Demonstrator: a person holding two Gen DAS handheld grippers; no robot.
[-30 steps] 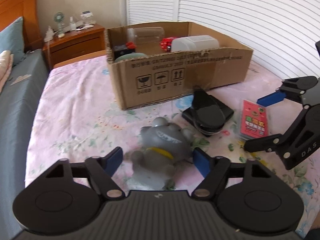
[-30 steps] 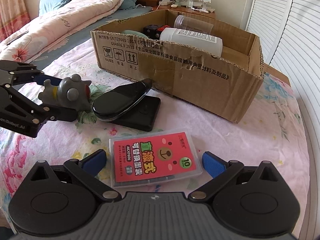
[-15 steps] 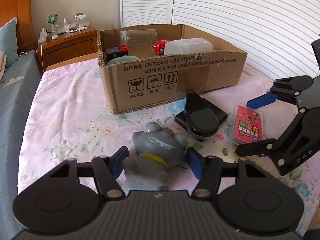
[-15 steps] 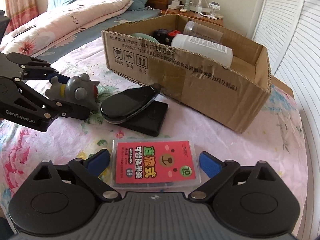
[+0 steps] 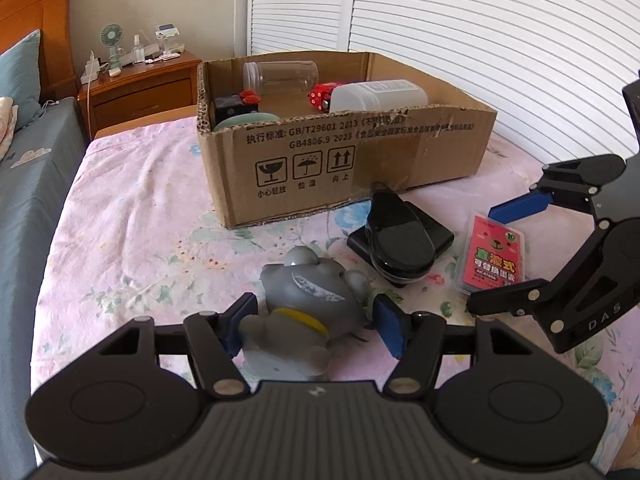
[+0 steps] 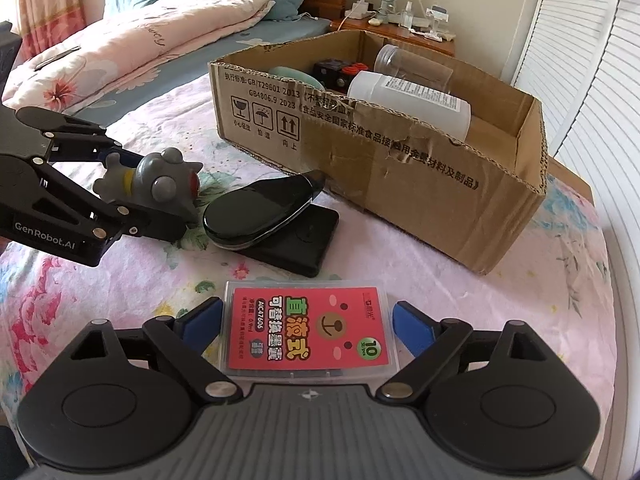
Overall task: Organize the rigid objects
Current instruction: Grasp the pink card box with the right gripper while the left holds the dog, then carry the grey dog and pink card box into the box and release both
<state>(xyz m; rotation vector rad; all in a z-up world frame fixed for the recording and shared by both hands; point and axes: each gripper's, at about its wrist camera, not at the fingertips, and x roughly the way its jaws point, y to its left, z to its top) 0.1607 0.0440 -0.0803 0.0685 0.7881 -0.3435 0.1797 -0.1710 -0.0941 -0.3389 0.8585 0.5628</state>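
Observation:
A grey toy figure with a yellow band (image 5: 304, 312) lies on the flowered bedsheet between the blue pads of my left gripper (image 5: 314, 324); the pads touch its sides. It also shows in the right wrist view (image 6: 156, 184). A red-labelled clear plastic case (image 6: 308, 332) lies flat between the pads of my right gripper (image 6: 306, 326), with a small gap on the right side. The case also shows in the left wrist view (image 5: 494, 260). A cardboard box (image 5: 360, 160) stands behind and holds a clear jar, a white bottle and small toys.
A glossy black oval object (image 6: 256, 212) rests on a flat black slab (image 6: 304, 244) between the toy and the box. A wooden nightstand (image 5: 140, 84) with a small fan stands at the back. Louvred white doors line the right side. A pink quilt (image 6: 140, 44) lies on the adjacent bed.
My left gripper has closed in on the grey toy until its pads touch it. My right gripper has narrowed around the red case and moved slightly forward.

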